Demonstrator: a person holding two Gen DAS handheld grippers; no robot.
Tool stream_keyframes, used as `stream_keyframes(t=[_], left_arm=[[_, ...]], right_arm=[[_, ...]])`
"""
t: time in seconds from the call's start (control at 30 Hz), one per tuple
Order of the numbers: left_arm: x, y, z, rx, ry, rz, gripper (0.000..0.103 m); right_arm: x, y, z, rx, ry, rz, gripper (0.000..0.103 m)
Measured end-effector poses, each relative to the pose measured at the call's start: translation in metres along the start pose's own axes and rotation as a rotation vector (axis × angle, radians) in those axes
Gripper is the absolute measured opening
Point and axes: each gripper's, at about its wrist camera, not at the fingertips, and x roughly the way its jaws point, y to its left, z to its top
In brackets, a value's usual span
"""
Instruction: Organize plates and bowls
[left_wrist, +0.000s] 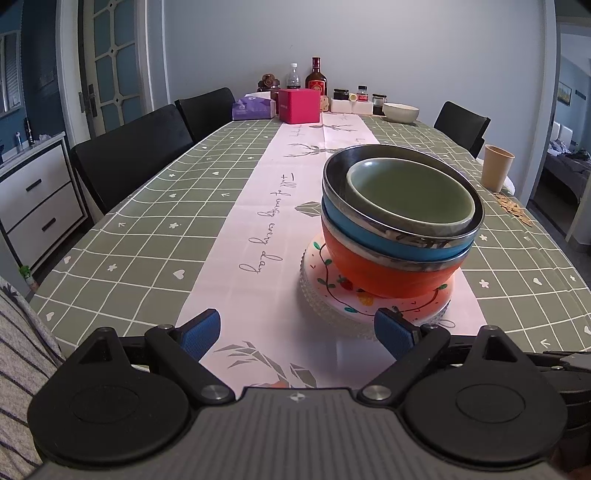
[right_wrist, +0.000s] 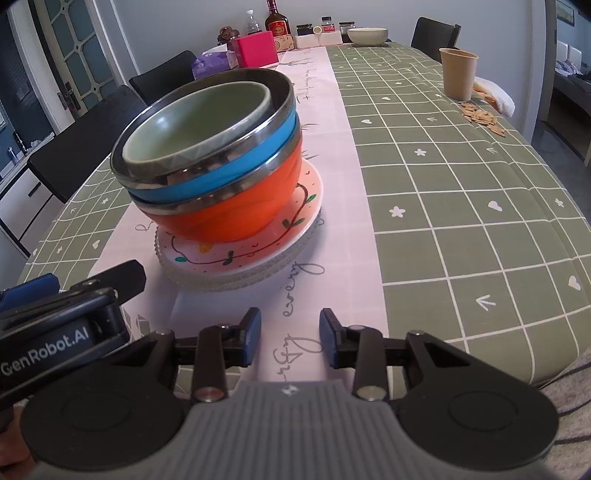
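Left tongs (left_wrist: 297, 332) spread wide, nothing between the pads; right pad sits just at the near rim of the painted plate (left_wrist: 334, 293). Stack ahead and to their right: orange bowl (left_wrist: 384, 273) on the plate, blue bowl (left_wrist: 373, 236) nested in it, green bowl (left_wrist: 410, 194) tilted on top. Right tongs (right_wrist: 290, 339) partly parted, empty, low over the worktop (right_wrist: 461, 206); stack ahead-left, apart from them.
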Motion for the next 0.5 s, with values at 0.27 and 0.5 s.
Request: stream_keyframes(t=[0.27,0.5], left_arm=[[0.0001,0.0017,-0.0007,-0.004,0.004,0.001,0.103],[0.0,0.0015,-0.0006,-0.005,0.006,0.002,0.103]], right_arm=[[0.0002,0.0012,-0.0004,-0.006,0.001,0.003,0.035],[0.0002,0.0013,-0.0005,-0.008,0.002,0.005,0.035]])
